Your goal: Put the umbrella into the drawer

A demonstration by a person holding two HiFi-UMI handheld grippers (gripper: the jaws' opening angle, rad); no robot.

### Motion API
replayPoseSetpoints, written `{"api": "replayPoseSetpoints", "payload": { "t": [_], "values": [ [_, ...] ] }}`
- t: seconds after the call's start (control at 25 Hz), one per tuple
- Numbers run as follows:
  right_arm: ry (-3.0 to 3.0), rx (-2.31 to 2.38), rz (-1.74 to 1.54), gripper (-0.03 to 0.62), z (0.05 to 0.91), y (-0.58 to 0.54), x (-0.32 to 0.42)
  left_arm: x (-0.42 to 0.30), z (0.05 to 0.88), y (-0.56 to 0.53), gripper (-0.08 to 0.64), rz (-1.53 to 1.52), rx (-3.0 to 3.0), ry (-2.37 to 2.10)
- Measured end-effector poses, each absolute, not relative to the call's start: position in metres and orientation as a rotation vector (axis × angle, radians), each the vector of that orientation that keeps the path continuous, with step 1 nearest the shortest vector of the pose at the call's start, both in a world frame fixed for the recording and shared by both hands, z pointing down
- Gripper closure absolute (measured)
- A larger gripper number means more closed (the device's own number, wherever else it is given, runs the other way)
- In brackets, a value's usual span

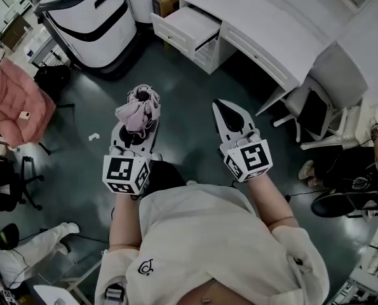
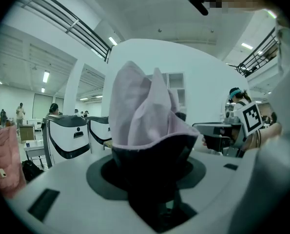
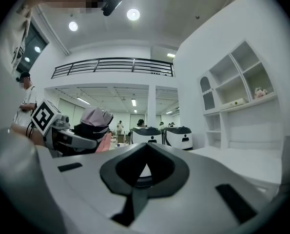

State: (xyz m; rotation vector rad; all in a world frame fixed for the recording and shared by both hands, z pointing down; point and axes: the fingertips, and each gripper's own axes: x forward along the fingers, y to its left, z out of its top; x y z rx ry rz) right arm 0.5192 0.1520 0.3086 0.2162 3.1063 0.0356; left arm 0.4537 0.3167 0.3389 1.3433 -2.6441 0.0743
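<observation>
A folded pink umbrella [image 1: 140, 107] with a dark underside stands upright between the jaws of my left gripper [image 1: 136, 127], which is shut on it. In the left gripper view the umbrella [image 2: 145, 116] fills the middle and hides the fingertips. My right gripper [image 1: 223, 108] is held level to the right of it, shut, with nothing in it. Its jaws meet at a seam in the right gripper view [image 3: 141, 174], where the umbrella [image 3: 95, 118] shows at the left. The white drawer [image 1: 190, 25] stands pulled open at the left end of the white desk [image 1: 265, 33], far ahead of both grippers.
Two white-and-black machines [image 1: 90, 18] stand left of the drawer. A chair with a pink jacket [image 1: 14, 100] is at the left, and a white chair [image 1: 316, 110] is under the desk at the right. Other people's legs show at lower left [image 1: 30, 253] and right [image 1: 341, 170].
</observation>
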Motion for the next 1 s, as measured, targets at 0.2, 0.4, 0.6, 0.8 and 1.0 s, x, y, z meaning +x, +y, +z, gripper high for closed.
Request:
{"api": "replayPoseSetpoints", "payload": {
  "t": [0.2, 0.4, 0.6, 0.8, 1.0],
  "values": [
    [3.146, 0.179, 0.007, 0.588, 0.321, 0.15, 0.464, 0.402, 0.352, 0.317, 0.333, 0.063, 1.358, -2.604],
    [3.145, 0.116, -0.005, 0.588, 0.318, 0.157, 0.382, 0.315, 0.35, 0.318, 0.333, 0.088, 1.423, -2.575],
    [3.154, 0.017, 0.008, 0.588, 0.315, 0.164, 0.281, 0.206, 0.34, 0.323, 0.333, 0.087, 1.5, -2.556],
    [3.146, -0.099, -0.029, 0.588, 0.312, 0.166, 0.19, 0.109, 0.338, 0.323, 0.333, 0.137, 1.608, -2.49],
    [3.17, -0.162, -0.035, 0.588, 0.317, 0.168, 0.128, 0.037, 0.341, 0.323, 0.333, 0.144, 1.635, -2.451]
  ]
}}
